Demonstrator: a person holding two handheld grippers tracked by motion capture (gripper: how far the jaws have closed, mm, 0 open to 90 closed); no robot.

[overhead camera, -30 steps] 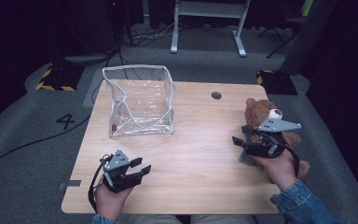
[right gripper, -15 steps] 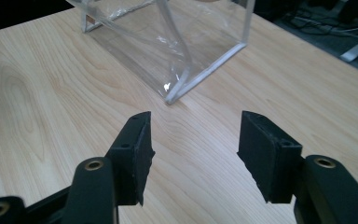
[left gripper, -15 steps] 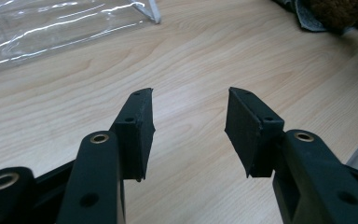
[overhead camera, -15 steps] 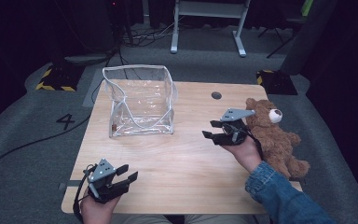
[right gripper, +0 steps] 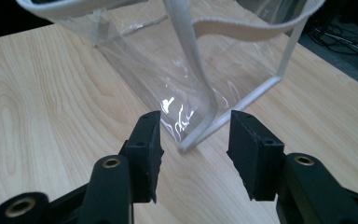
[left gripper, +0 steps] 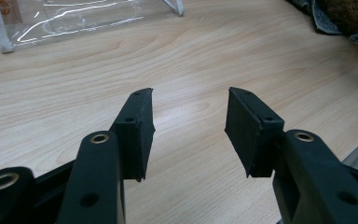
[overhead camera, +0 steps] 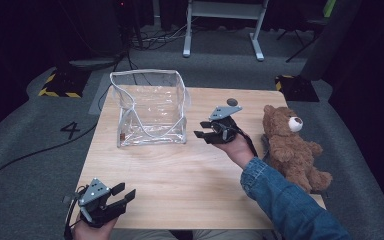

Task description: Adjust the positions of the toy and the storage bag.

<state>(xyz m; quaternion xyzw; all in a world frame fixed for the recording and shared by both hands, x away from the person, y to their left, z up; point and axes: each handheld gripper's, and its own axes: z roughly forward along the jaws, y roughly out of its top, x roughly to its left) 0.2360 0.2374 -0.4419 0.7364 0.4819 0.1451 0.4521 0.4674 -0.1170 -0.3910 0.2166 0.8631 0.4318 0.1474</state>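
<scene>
Clear plastic bag (overhead camera: pixel 150 112) with white trim is standing upright and open-topped on the wooden table (overhead camera: pixel 190 170), sitting toward eleven o'clock of the tabletop's middle in the high view. At three o'clock of the bag, the right gripper (overhead camera: pixel 203 135) is pointing at its near right corner, just beside it and not touching. In the right gripper view, that corner (right gripper: pixel 189 142) and a white strap (right gripper: pixel 191 70) are lying just ahead of the gap between the jaws; the jaws have just been closing, yet they are standing apart with nothing pressed between the pads, so this gripper is grasping nothing. A hand with a denim sleeve (overhead camera: pixel 285 200) is carrying it. Down at seven o'clock, near the front edge of the table, the left gripper (overhead camera: pixel 122 194) is resting well apart from the bag, its jaws spread and released over bare wood (left gripper: pixel 191 130). A brown teddy bear (overhead camera: pixel 292 147) is sitting at the table's right edge, at three o'clock, beyond the right hand.
</scene>
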